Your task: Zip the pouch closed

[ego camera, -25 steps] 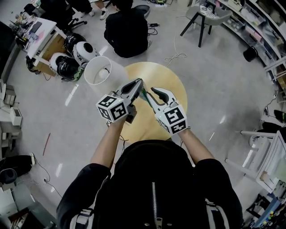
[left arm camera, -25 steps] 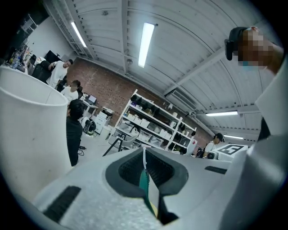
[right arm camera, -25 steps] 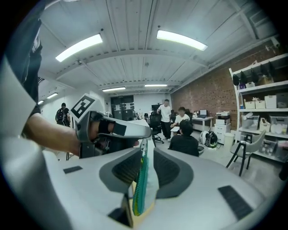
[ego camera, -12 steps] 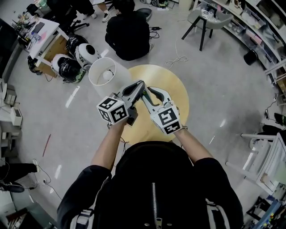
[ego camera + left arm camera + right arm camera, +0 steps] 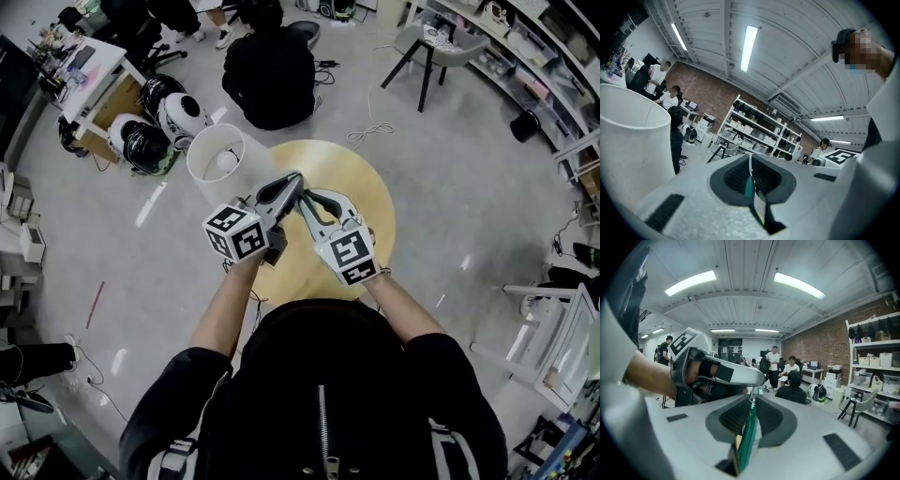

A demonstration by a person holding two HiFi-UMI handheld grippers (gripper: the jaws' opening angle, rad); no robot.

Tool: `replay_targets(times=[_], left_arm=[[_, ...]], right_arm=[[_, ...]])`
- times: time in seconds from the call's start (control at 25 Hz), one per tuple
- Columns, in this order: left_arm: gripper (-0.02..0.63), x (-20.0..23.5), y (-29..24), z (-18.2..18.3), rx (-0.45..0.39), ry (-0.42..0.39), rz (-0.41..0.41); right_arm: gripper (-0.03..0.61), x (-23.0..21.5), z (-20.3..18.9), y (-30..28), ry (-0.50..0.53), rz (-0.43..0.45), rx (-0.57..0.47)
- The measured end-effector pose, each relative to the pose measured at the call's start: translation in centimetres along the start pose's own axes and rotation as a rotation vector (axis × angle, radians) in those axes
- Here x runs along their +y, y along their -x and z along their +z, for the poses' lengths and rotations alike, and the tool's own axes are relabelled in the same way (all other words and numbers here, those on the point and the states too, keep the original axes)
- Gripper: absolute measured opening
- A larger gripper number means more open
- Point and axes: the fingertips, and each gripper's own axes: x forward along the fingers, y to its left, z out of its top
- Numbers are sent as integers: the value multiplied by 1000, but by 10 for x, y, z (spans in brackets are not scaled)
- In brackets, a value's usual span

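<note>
Both grippers are held up over the round yellow table (image 5: 361,173), tips nearly touching. My left gripper (image 5: 296,178) (image 5: 750,158) is shut on a thin edge of the green pouch (image 5: 749,187), which runs down between its pads. From the right, my right gripper (image 5: 307,197) (image 5: 752,399) meets it. Its jaws are closing on the pouch's ribbed green zipper edge (image 5: 748,434), which stands upright between the pads. In the right gripper view the left gripper (image 5: 717,373) sits just beyond the tips. From the head view the pouch is mostly hidden by the jaws.
A white cylindrical bin (image 5: 217,155) (image 5: 628,140) stands by the table's left edge, close to my left gripper. A person in black (image 5: 267,66) sits on the floor beyond the table. Helmets (image 5: 159,112) lie at the left, a stool (image 5: 431,37) and shelves at the right.
My right gripper has shifted a little left and nearer to the left one, its tips now beside the left jaws. The left gripper has stayed where it was.
</note>
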Motion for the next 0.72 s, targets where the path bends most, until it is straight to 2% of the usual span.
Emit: replay_targets(times=[0.36,0.72], left_arm=[[12,-5,-2,0,8,-25,-12],[12,-13,-6,-1,15,-43,-26]], right_arm=[[44,-2,3,12,-17,31,-10],[42,-9,-3,19,-5,11,-14]])
